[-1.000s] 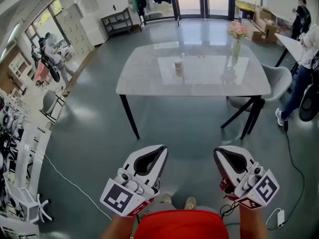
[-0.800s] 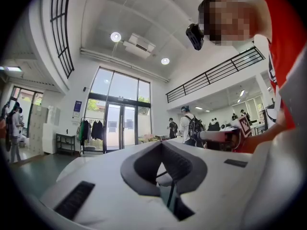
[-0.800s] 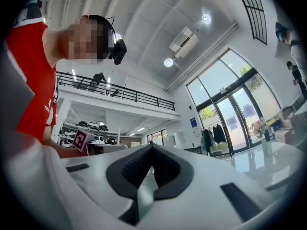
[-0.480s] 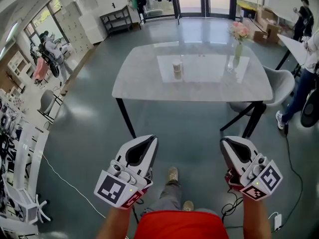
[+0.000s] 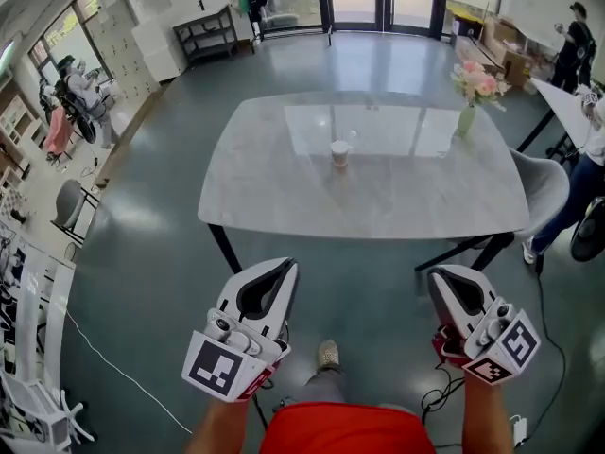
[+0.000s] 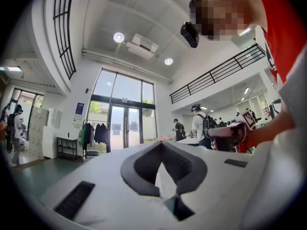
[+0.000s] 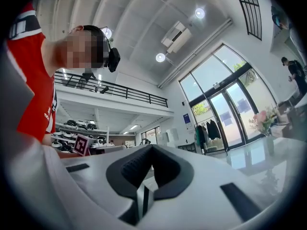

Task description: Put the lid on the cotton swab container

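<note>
A small pale cotton swab container point(image 5: 340, 152) stands near the middle of the white marble table point(image 5: 284, 197), far ahead of both grippers. I cannot make out a lid from here. My left gripper point(image 5: 282, 266) is held low at the left, short of the table's near edge, shut with nothing in it. My right gripper point(image 5: 443, 275) is at the right, also shut and empty. In the left gripper view the jaws point(image 6: 160, 144) meet at their tips, and in the right gripper view the jaws point(image 7: 151, 148) are likewise together.
A vase of pink flowers point(image 5: 470, 97) stands on the table's far right. A grey chair point(image 5: 551, 190) sits by the right side. People stand at the right point(image 5: 575, 32) and far left point(image 5: 66, 83). Cables point(image 5: 553, 320) run over the floor. My shoe point(image 5: 328, 355) shows below.
The table has come nearer and larger in the head view as the person walks towards it. Both grippers travel along with the person, still shut and empty.
</note>
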Demonstrator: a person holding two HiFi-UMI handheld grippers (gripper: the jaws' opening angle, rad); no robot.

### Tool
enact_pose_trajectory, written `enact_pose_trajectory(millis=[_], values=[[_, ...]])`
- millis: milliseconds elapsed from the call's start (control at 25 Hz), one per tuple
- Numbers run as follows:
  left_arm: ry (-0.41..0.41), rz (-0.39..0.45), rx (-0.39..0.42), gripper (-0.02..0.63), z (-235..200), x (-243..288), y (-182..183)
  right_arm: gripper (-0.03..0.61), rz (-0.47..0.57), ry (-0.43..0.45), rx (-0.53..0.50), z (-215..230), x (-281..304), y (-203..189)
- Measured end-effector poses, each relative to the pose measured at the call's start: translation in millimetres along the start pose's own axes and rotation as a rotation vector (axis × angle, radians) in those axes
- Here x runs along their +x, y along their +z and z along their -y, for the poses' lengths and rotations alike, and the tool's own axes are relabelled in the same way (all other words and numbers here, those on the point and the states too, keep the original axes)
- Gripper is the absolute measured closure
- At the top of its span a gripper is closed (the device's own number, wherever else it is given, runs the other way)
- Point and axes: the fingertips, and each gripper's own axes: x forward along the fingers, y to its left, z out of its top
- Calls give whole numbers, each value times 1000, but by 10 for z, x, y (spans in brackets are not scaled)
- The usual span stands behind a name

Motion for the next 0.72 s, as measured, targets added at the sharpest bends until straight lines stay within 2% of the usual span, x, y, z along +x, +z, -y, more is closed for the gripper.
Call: enact_pose_trajectory(millis=[200,320,440,480,640,720], values=[[-29,-49,22,594,-563,362,-211,576,-1,-29,-1,333,542,-56],[-39,-83,-3,594,-821,553,-385,575,-9,-52,-6,534,807,-112],[-44,-47,-21,594,-1070,757,-425,575,-45,-60,-34,659,1070,-160],[-48,-42,-23,594,-1137,807,-442,575,-58,-60,-45,695,1153,-176],[-63,-127,-21,594,-1255,1048,-641,575,-92,-54,-68,979,1352,-176],[-65,-92,-24,594,-1286,1245,-622,575,-107,-45,-71,1176,1419,-193]])
